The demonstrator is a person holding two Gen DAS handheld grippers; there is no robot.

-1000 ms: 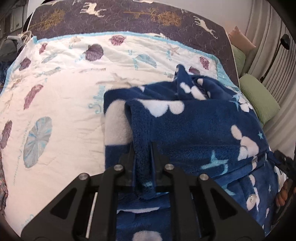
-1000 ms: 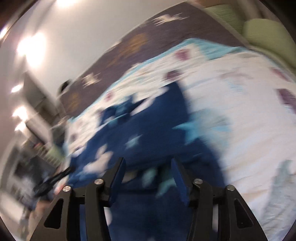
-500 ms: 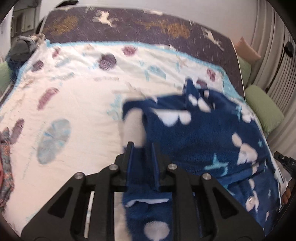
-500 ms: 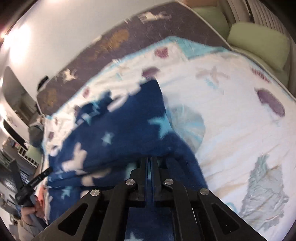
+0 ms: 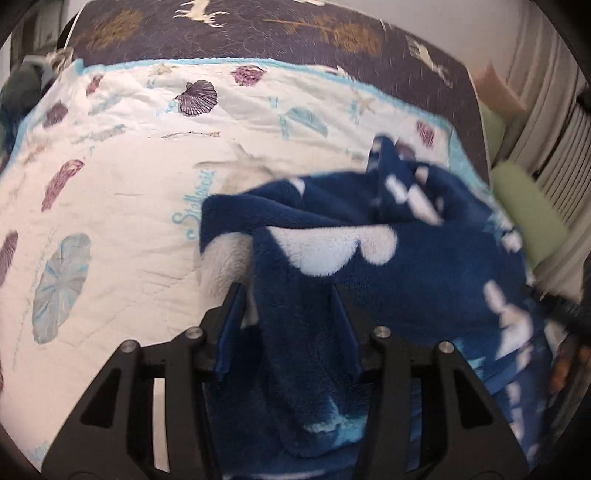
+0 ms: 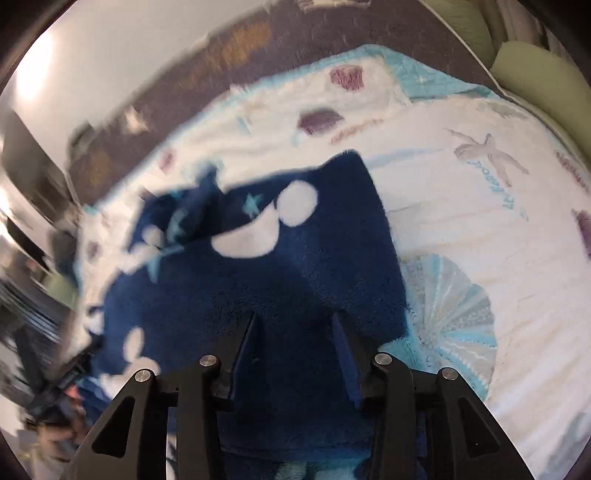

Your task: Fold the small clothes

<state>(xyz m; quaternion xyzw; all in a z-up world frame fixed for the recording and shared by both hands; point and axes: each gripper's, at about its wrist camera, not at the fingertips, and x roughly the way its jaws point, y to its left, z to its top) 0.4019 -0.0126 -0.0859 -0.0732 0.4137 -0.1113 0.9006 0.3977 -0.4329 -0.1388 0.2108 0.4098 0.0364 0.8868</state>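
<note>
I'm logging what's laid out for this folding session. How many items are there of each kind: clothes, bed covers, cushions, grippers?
Clothes: 1, the navy blue fleece garment with white patches, lying on the quilt.
Bed covers: 2, the white seashell-print quilt and the dark deer-print blanket beyond it.
Green cushions: 1 clearly seen.
Grippers: 2, left gripper and right gripper, both open.
Total: 6

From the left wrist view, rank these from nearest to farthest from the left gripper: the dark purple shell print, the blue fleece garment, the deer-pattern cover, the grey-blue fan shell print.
1. Blue fleece garment: lies between the open fingers of the left gripper.
2. Grey-blue fan shell print: on the quilt, left.
3. Dark purple shell print: farther up the quilt, upper left.
4. Deer-pattern cover: beyond the quilt's far edge, top.
</note>
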